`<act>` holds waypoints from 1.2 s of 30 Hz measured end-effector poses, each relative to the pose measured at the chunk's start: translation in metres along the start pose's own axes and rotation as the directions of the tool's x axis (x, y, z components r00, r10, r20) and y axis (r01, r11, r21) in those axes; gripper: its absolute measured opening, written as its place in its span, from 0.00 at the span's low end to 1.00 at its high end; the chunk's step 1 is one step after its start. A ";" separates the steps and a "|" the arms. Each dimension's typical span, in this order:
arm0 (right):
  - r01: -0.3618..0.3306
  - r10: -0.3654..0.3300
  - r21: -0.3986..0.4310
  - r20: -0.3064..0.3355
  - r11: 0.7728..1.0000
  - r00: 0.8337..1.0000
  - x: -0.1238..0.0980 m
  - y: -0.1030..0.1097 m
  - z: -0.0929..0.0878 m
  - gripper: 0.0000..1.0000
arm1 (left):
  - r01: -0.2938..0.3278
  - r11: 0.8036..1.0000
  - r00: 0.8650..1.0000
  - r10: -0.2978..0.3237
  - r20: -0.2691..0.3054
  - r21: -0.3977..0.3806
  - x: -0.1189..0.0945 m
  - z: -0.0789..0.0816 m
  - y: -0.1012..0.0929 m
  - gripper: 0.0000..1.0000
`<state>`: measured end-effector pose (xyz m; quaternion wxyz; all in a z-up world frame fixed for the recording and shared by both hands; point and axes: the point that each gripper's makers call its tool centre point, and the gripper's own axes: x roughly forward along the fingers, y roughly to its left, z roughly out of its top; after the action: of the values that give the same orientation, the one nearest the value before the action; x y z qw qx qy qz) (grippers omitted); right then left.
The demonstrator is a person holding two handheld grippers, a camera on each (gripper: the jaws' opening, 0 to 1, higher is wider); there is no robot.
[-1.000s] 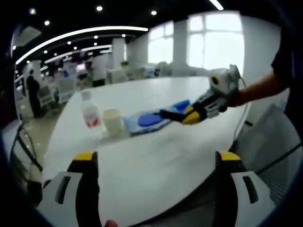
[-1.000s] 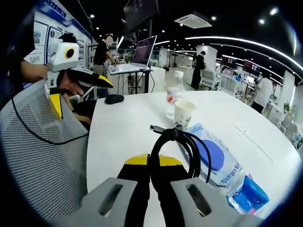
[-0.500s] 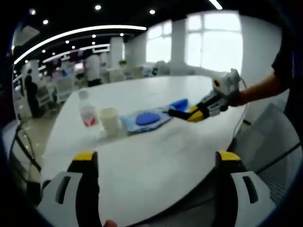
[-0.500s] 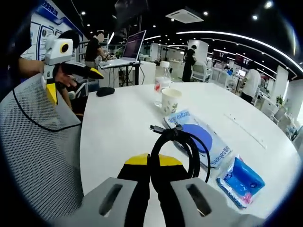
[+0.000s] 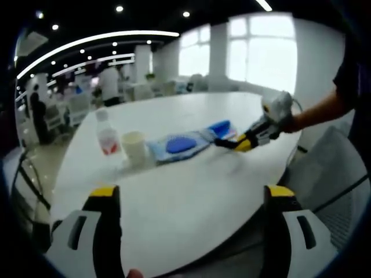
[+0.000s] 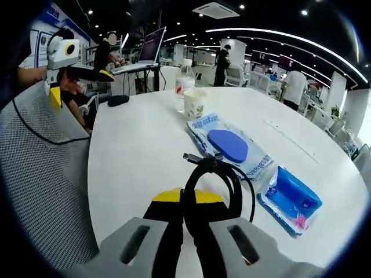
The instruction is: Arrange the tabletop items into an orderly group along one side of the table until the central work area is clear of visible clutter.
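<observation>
The right gripper has its fingers clamped tight on a coiled black cable, held over the white counter. The left gripper has its fingers spread wide with nothing in them, near the counter's edge. Lined up across the counter: water bottle, paper cup, a clear packet with a blue pad, then a blue pouch.

Item for your list — clear packet, blue lettering, reads roughly "Deeyeo" at both ends — nothing else legible.
</observation>
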<state>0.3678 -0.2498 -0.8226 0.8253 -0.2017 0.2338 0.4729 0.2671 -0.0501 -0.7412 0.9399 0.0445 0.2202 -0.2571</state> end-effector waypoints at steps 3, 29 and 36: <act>0.005 -0.005 -0.003 -0.014 1.000 1.000 0.001 -0.002 -0.006 0.03 | 0.002 1.000 1.000 -0.002 -0.004 -0.002 0.000 -0.001 0.000 0.99; -0.027 0.020 -0.062 -0.110 0.998 0.994 0.028 0.002 -0.037 0.05 | -0.007 1.000 1.000 0.007 -0.003 -0.009 -0.002 -0.002 0.002 0.99; 0.008 -0.010 -0.027 -0.101 1.000 0.995 0.026 -0.001 -0.035 0.15 | -0.007 1.000 1.000 0.007 -0.002 -0.002 -0.002 -0.001 0.002 0.99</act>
<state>0.3734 -0.2518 -0.8659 0.8116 -0.2377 0.2681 0.4614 0.2657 -0.0473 -0.7416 0.9406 0.0446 0.2213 -0.2537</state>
